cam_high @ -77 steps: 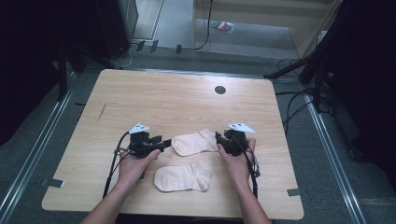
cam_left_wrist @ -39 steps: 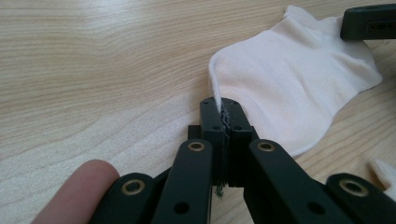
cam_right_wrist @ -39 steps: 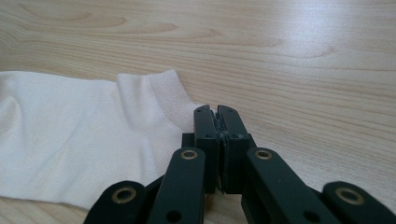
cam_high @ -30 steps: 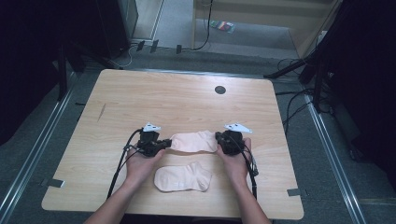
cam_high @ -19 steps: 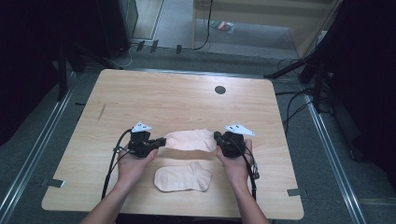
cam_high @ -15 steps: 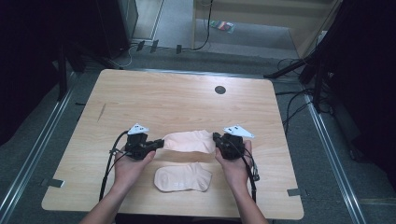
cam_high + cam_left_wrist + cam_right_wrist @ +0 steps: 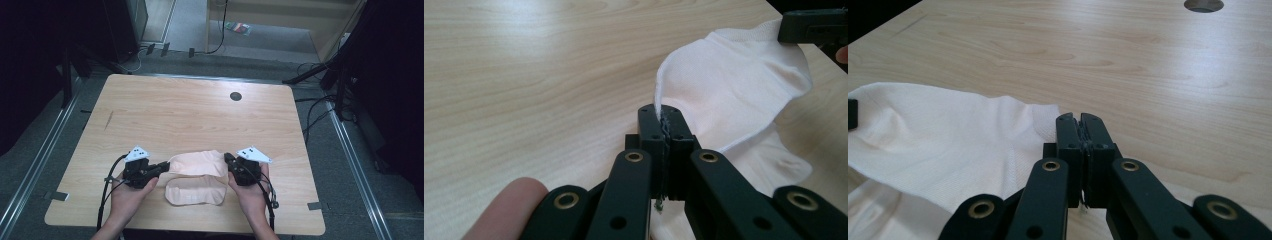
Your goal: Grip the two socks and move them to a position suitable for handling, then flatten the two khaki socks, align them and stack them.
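A pale pink sock (image 7: 196, 163) hangs stretched between my two grippers just above the wooden table (image 7: 190, 115). My left gripper (image 7: 166, 165) is shut on its left end, and in the left gripper view the jaws (image 7: 664, 118) pinch the fabric edge of the sock (image 7: 734, 90). My right gripper (image 7: 228, 159) is shut on the other end; the right gripper view has the cloth (image 7: 948, 140) running off to the left of its closed tips (image 7: 1081, 122). A second matching sock (image 7: 195, 192) lies flat on the table, directly under and nearer than the held one, partly overlapped by it.
A round dark cable hole (image 7: 235, 96) sits in the far middle of the table. A short dark mark (image 7: 108, 120) is on the left side. Cables and stands crowd the floor to the right (image 7: 320, 110). The near table edge is just behind my hands.
Both grippers have drawn the held sock up off the table and toward the person, so it now overlaps the far edge of the lying sock.
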Action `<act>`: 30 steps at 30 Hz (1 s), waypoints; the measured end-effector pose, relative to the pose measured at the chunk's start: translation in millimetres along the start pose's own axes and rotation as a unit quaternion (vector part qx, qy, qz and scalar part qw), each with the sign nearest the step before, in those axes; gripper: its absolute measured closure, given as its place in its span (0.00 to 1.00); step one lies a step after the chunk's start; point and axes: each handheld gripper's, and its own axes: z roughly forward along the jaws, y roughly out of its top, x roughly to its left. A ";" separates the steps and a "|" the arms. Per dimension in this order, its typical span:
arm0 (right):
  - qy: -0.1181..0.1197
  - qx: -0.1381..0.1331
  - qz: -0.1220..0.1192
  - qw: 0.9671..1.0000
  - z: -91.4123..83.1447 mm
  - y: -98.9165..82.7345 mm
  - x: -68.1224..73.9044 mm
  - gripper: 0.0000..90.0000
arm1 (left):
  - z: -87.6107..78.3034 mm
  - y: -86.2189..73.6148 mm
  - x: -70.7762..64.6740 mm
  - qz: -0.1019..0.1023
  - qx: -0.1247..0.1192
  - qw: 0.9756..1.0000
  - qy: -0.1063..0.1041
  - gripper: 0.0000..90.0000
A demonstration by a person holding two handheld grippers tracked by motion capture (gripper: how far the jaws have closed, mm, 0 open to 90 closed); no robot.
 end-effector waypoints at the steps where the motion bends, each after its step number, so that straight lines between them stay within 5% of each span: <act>1: 0.002 -0.001 0.000 1.000 -1.9 -1.7 1.0 0.99 | -1.2 -2.4 -1.6 0.001 0.001 1.000 0.000 1.00; 16: 0.007 0.003 -0.002 1.000 -26.6 -23.2 10.3 0.99 | -10.1 -27.3 -17.9 0.008 0.014 1.000 -0.012 1.00; 30: 0.009 0.016 -0.007 1.000 -25.4 -44.6 17.8 0.99 | -6.5 -44.4 -12.3 -0.002 0.032 0.999 -0.008 1.00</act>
